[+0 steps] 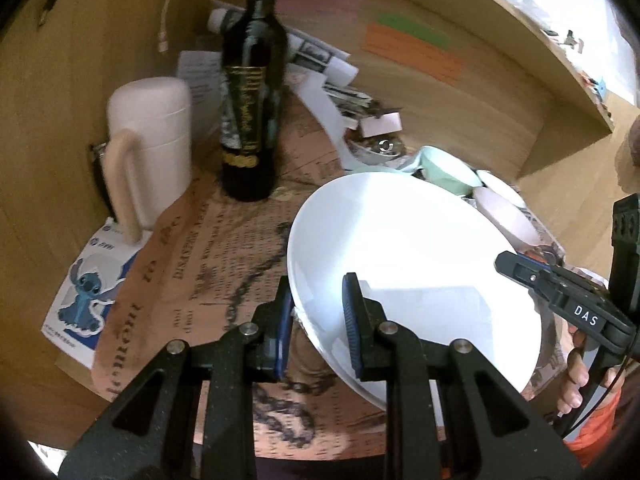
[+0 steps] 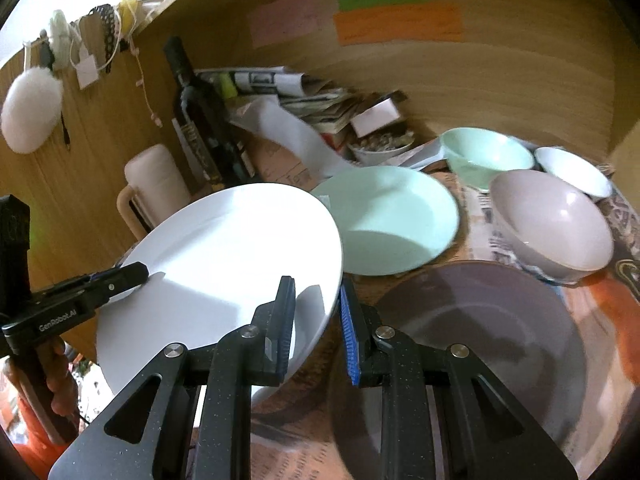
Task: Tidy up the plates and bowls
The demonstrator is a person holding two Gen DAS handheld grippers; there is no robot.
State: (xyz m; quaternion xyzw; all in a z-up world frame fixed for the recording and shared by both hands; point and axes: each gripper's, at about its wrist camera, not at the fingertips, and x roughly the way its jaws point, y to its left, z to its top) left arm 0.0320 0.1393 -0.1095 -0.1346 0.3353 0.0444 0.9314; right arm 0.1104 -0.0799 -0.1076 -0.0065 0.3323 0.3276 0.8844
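Gripper (image 2: 316, 328) pinches white plate (image 2: 224, 256) rim.

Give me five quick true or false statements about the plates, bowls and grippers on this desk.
1. Both grippers clamp the rim of the white round plate. True: left gripper, right gripper.
2. The white plate lies flat on the table. False: it is tilted, held up.
3. The mint green plate holds a bowl. False: it is empty.
4. A dark glass bottle stands upright beside a cream lidded jug. True.
5. The pale pink bowl is stacked inside the mint green bowl. False: they sit side by side.
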